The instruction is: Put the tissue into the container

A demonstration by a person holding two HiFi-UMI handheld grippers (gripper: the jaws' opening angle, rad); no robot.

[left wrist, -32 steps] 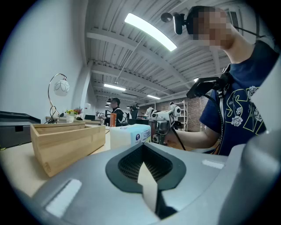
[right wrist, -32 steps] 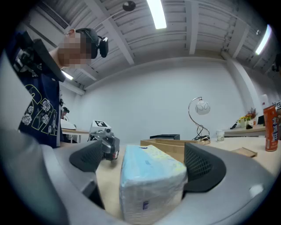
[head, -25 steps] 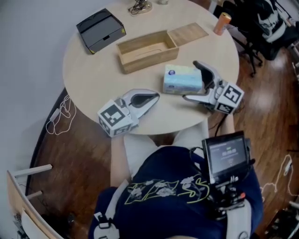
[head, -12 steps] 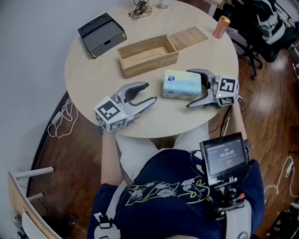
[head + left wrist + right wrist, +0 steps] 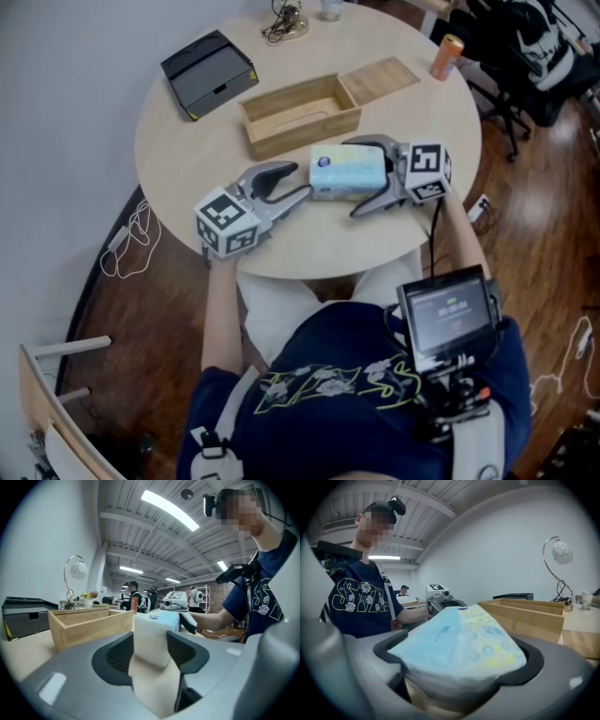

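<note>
Change noted: the soft pale-blue tissue pack (image 5: 347, 173) has slid left across the round pale-wood worktop (image 5: 187, 141). It now lies just in front of the open rectangular wooden container (image 5: 302, 127), outside it and still on the surface.

The right claw (image 5: 350, 177) came in around the pack's right end and travelled with it. Its jaws straddle that end; in the right gripper view the wrapper fills the gap and bulges at the pads, so we read it as clenched on the pack.

The left claw (image 5: 302, 180), clamped on nothing a second ago, spread and has just been narrowing again. The pack's white left end stands between its jaws and meets both pads, so we judge it gripped there too.

Meaning: the pack is held at both ends, and a lift over the near wall looks next. The container is empty, its flat wooden lid (image 5: 380, 78) lying off to one side.

Writing: the pack carries a small dark round logo and faint blue-and-yellow print, neither legible. Both claw cubes carry black-and-white square markers. The large pale letters on the person's navy shirt are partly hidden, so we leave them unread.
</note>
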